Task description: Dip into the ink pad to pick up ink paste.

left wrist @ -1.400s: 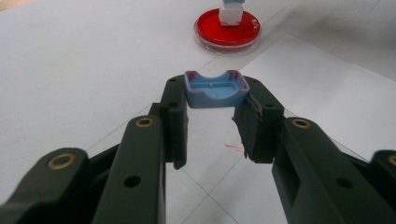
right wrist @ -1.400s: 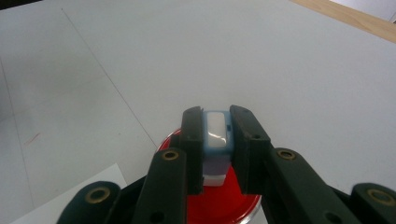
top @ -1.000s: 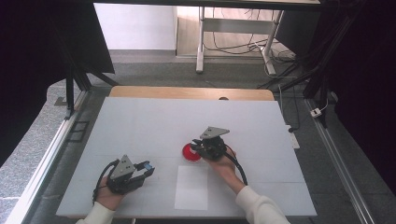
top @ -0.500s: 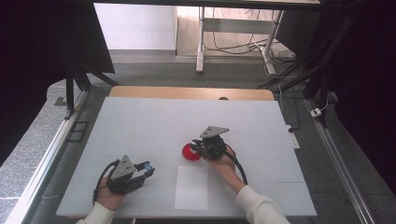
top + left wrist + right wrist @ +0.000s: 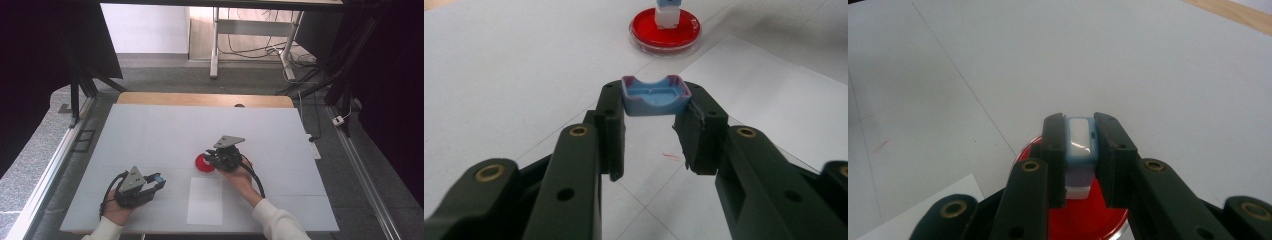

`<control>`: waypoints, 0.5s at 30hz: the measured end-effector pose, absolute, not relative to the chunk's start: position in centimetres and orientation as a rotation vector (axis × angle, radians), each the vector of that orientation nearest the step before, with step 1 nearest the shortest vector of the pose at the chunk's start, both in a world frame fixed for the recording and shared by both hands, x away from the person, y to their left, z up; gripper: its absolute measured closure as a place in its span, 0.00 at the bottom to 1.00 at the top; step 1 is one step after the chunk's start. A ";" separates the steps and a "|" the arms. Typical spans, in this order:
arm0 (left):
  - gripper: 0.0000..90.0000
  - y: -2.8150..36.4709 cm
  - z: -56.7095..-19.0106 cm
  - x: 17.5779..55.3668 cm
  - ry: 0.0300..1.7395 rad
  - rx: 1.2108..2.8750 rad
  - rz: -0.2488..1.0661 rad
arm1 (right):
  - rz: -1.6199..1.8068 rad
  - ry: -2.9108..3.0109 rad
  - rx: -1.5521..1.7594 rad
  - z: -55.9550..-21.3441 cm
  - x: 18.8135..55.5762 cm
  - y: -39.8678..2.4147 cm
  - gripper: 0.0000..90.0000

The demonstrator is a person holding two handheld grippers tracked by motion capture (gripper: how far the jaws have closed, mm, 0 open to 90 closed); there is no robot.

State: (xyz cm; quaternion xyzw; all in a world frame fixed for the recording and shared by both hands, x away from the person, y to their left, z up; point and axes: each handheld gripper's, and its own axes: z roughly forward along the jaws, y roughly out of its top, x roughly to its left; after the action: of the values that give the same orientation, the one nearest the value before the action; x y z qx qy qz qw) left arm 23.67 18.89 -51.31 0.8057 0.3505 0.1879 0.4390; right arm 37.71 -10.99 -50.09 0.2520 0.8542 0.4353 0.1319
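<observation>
We grip a blue cap in the left gripper, near the table's near edge. The right gripper clamps a blue-white block over the red dish, probably just above it; open table lies far and left.

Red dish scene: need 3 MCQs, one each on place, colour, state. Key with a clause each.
1. Where is the red dish?
A. under the right gripper's tip
B. by the left gripper
C. on the white sheet

2. What colour is the cap in the left gripper?
A. green
B. blue
C. yellow

3. How are the right gripper's jaws?
A. wide open, nothing in them
B. shut on a blue-and-white piece
C. shut on the dish

Key: 1 A, the right gripper view has the dish directly below its jaws. 2 B, the left gripper view shows a blue cap between the pads. 3 B, the jaws press both sides of the piece.
</observation>
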 end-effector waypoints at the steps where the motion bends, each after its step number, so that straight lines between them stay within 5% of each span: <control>1: 0.72 18.9 -51.3 23.7 0.871 2.002 0.466 | 1.256 2.481 0.732 -50.0 37.7 -11.0 0.83; 15: 0.72 18.9 -51.3 23.6 0.868 2.003 0.466 | 1.257 2.473 0.736 -50.0 37.6 -11.0 0.83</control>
State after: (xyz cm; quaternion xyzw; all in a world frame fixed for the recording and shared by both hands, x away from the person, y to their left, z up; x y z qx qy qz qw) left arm 23.65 18.90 -51.28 0.8062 0.3493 0.1875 0.4391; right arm 37.60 -11.04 -49.96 0.2541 0.8537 0.4339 0.1354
